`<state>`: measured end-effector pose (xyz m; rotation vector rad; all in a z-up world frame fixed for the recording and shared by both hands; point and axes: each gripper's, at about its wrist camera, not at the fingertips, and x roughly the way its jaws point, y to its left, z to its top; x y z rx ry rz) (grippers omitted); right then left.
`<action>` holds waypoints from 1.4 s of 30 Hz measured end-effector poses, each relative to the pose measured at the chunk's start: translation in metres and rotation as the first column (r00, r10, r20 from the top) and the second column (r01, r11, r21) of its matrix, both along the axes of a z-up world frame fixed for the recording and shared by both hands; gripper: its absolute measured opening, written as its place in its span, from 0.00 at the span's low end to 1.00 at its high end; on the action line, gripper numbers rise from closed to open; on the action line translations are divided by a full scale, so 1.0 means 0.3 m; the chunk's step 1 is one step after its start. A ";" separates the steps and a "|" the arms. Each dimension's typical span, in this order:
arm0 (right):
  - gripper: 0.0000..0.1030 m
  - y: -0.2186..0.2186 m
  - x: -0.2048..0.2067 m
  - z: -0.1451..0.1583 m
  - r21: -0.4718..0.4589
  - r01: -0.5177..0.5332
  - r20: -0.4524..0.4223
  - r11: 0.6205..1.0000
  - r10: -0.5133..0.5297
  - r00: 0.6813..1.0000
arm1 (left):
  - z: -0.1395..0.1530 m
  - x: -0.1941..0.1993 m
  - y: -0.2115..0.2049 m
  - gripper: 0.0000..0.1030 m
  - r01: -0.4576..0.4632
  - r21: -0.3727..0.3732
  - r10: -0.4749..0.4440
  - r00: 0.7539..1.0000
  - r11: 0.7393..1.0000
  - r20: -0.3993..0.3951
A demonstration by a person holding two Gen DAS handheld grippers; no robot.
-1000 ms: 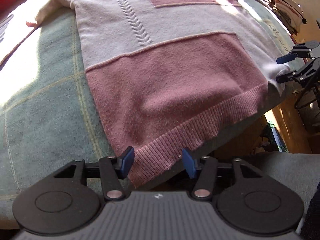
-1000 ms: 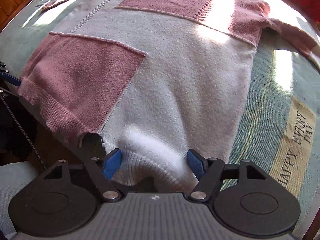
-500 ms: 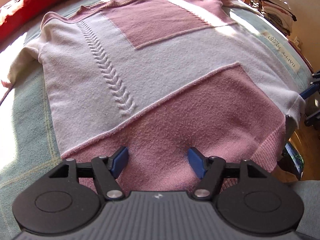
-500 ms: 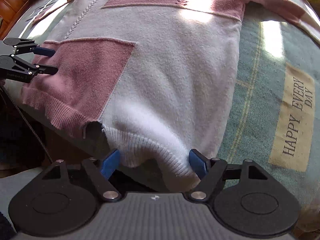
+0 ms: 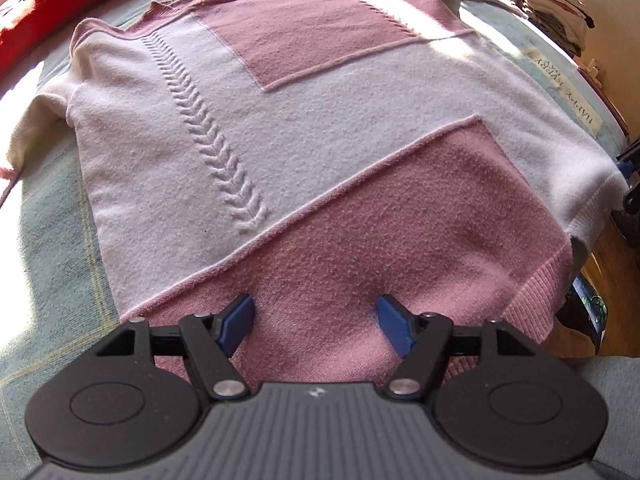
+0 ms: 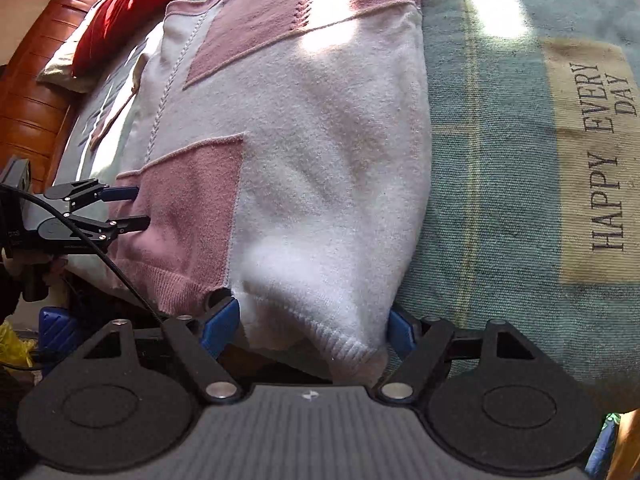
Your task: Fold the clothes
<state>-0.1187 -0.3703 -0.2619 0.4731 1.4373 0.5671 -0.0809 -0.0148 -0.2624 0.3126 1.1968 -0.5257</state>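
1. A pink-and-white knitted sweater (image 5: pixel 304 152) lies spread flat, front up, on a bed covered by a blue-green checked blanket (image 6: pixel 492 168).
2. The ribbed hem of the sweater reaches the near edge of the bed and hangs slightly over it.
3. The left gripper (image 5: pixel 316 316) points steeply down over the pink panel near the hem. Its blue fingers (image 5: pixel 236 318) stand apart, with pink knit between them; the pads do not press on the cloth.
4. The right gripper (image 6: pixel 310 326) is at the white corner of the hem. Its jaws stand wide, and the white ribbed edge sits between them. The right finger lies just beside the fold of cloth; no clamping shows.
5. In the right wrist view, the left gripper (image 6: pixel 132 206) appears from the side at the far pink edge, jaws parted, with a black cable trailing from it.
6. A beige label (image 6: pixel 600 152) on the blanket reads "HAPPY EVERY DAY" and lies beside the sweater's right side.
7. A red pillow (image 6: pixel 132 0) lies at the head of the bed, beyond the collar.
8. Sunlight falls in patches across the upper sweater and the blanket.
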 end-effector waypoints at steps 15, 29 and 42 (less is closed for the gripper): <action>0.78 -0.044 0.035 0.180 -0.339 -0.011 0.178 0.941 0.076 0.981 | 0.075 0.006 -0.021 0.68 -0.002 -0.014 0.004 0.996 1.000 0.092; 0.76 0.225 -0.148 0.087 -0.643 -0.344 0.221 0.684 0.596 0.772 | 0.020 -0.048 -0.007 0.70 -0.001 0.015 0.000 0.999 1.000 0.051; 0.76 0.428 -0.175 0.115 -0.832 -0.279 0.329 0.479 0.832 0.447 | 0.019 -0.072 0.006 0.70 -0.012 -0.010 0.012 0.997 1.000 0.076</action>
